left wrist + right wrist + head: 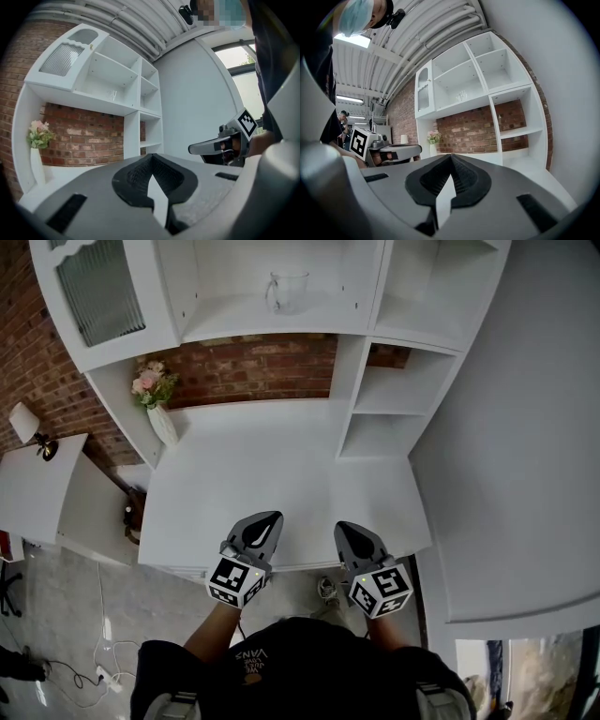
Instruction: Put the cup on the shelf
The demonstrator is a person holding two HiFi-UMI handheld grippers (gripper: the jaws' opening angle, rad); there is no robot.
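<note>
Glass cup (287, 289) upright on upper shelf (234, 326), top centre of frame, well apart from both grippers. Left gripper (267, 521) lower centre, over front edge of counter (281, 465): jaws pressed together, nothing between. Right gripper (345, 531) near it, lower centre-right: jaws together, empty. Flower vase (161, 420) at counter's left rear.

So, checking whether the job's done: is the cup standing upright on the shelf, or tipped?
Upright. The cup stands on its base on the shelf, rim up, with nothing touching it.
</note>
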